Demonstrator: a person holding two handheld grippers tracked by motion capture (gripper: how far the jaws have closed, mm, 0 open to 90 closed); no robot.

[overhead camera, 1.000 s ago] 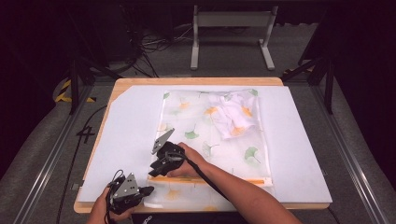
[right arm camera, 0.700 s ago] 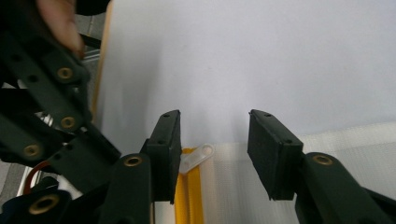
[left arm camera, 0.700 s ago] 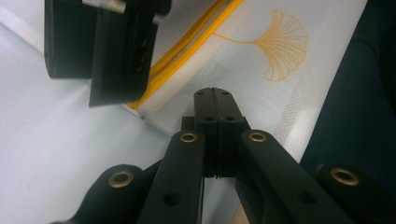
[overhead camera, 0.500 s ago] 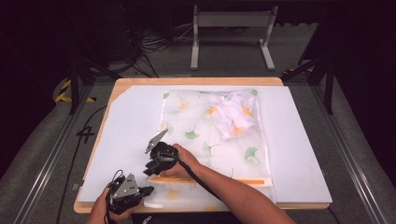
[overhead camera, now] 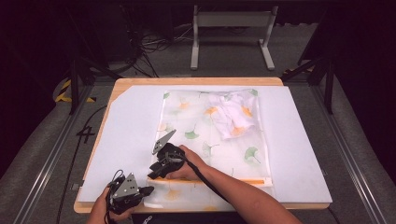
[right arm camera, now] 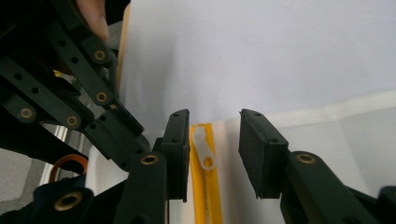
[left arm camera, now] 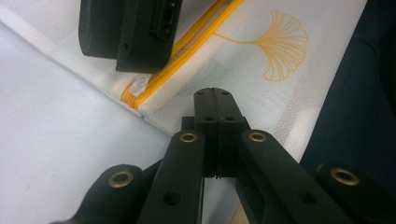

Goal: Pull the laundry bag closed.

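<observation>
A translucent white mesh laundry bag printed with green and orange ginkgo leaves (overhead camera: 215, 135) is lying flat across the middle of the high view, on a pale white sheet (overhead camera: 299, 154) covering a light wooden table (overhead camera: 196, 81), with a crumpled white garment (overhead camera: 232, 119) showing through its upper right part. An orange zipper (overhead camera: 243, 181) is running along the bag's lower edge in that view. The right gripper (overhead camera: 156, 169) is sitting at the lower centre of the frame, at the zipper's left end; in the right gripper view its jaws are standing spread, straddling the zipper (right arm camera: 205, 186) and its small white plastic pull tab (right arm camera: 203, 149), which is lying in the gap at the centre of the frame without either pad touching it. The left gripper (overhead camera: 140, 191) is resting at the lower left of the high view, just below and left of the right one. In the left gripper view the left gripper (left arm camera: 216, 100) has its jaws pressed together at the lower centre, over the bag's white corner fabric (left arm camera: 261, 88); whether a fold of mesh is pinched between them is hard to tell from this angle. The black body of the right gripper (left arm camera: 130, 32) is filling the upper left of that view, directly above the white pull tab (left arm camera: 139, 87) at the zipper's end.
</observation>
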